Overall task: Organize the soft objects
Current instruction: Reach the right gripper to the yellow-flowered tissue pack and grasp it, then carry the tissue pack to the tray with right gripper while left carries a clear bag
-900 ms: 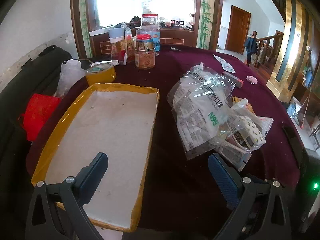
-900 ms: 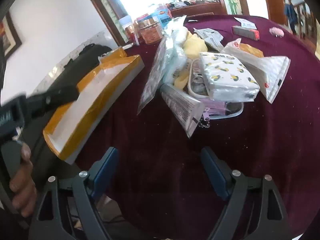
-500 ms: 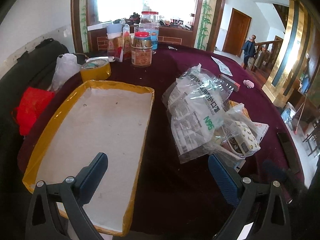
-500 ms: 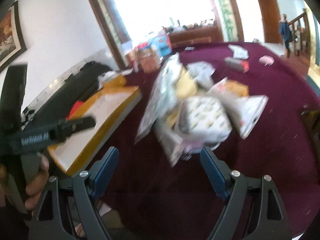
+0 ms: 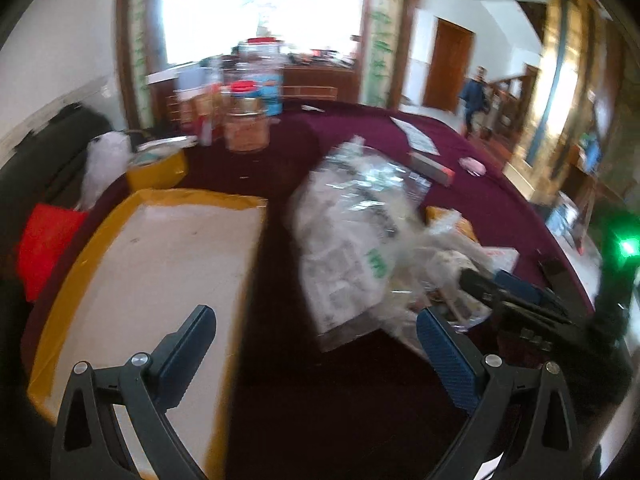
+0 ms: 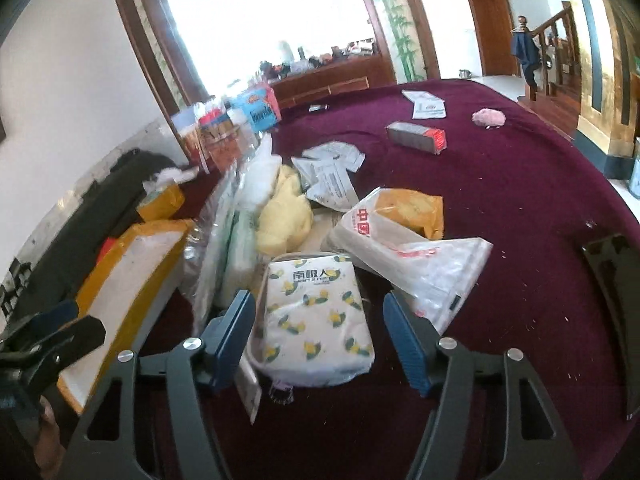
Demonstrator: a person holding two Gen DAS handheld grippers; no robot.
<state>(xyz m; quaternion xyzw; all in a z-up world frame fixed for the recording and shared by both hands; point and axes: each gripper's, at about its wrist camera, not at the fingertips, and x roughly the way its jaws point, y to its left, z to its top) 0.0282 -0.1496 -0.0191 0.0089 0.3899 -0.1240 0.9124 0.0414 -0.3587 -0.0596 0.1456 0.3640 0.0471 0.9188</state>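
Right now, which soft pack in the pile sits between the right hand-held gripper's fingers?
The white pack with the yellow fruit print. It lies between the open right hand-held gripper, untouched; the red-lettered white bag and the clear mask packs lie beyond.

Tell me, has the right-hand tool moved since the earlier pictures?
Yes. The right tool has come forward toward the pile: its open jaws, once short of the pile over bare maroon tablecloth, now straddle the lemon-print pack, apparently not yet pressing it.

One yellow-edged tray (image 6: 132, 276) at left; one lemon-print tissue pack (image 6: 316, 320) at lower centre; one yellow cloth (image 6: 284, 216); one small red-ended box (image 6: 416, 136) and one pink fluffy ball (image 6: 489, 117) at upper right; one roll of tape (image 5: 157, 164); several clear plastic bags, uncountable.
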